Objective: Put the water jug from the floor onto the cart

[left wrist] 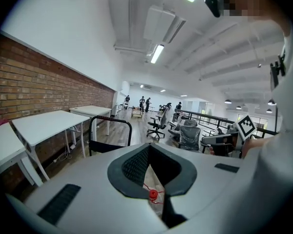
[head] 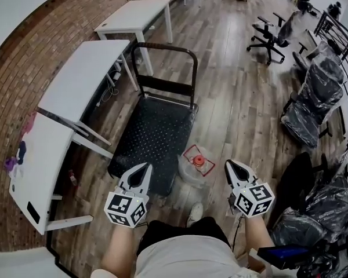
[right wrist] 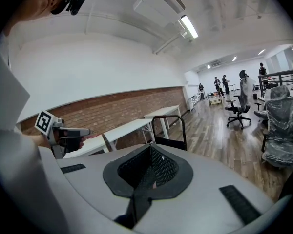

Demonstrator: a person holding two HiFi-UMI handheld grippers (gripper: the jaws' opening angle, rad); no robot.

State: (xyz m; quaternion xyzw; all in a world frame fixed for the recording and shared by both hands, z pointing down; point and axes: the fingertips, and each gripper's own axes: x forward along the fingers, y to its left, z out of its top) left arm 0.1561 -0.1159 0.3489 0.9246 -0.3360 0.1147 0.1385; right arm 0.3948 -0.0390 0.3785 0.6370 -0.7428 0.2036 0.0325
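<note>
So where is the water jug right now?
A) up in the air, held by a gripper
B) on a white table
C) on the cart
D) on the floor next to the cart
D. The water jug stands on the wood floor just off the near corner of the cart, not on the cart's black deck.

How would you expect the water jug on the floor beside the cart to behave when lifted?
The water jug looks like clear thin plastic, so its sides may flex if squeezed. It is bulky, so probably heavy if full; its fill cannot be read. Its red handle seems the surest hold.
</note>
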